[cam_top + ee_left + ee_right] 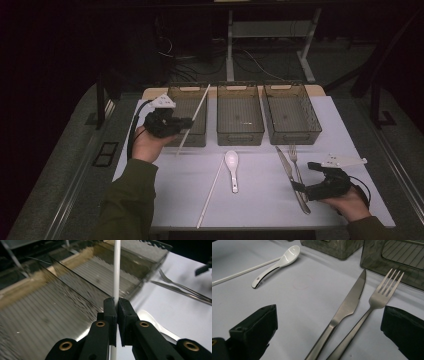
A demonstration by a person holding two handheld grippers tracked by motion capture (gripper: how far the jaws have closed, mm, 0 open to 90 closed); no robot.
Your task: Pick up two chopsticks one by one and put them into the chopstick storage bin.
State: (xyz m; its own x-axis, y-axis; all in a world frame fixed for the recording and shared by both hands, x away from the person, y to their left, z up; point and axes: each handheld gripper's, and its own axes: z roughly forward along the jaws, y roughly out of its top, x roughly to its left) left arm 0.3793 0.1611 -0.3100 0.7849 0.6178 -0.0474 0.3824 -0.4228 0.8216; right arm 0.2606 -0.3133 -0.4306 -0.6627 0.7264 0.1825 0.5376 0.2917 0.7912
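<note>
A: What's the room like?

B: Dark all round. A white table [260, 200] stands in the light, with grey floor, cables and white desk legs behind it at 12 o'clock.

A: Any writing or labels?

B: None that I can read.

A: Count the things for me.

B: Three clear bins in a row at the far edge: left bin [196, 131], middle bin [240, 136], right bin [295, 135]. Two white chopsticks, one white spoon [232, 165], one knife [286, 167], one fork [295, 160].

A: Where are the chopsticks?

B: One loose chopstick [210, 192] lies on the table at 6 o'clock from the left bin, just beside the spoon. The held chopstick [116, 270] slants over the left bin.

A: The grippers?

B: The left gripper [116, 305] has its jaws pressed tight on that held chopstick. The right gripper [304, 175] sits at 4 o'clock on the table, jaws wide apart, with the knife and fork handles between them.
</note>
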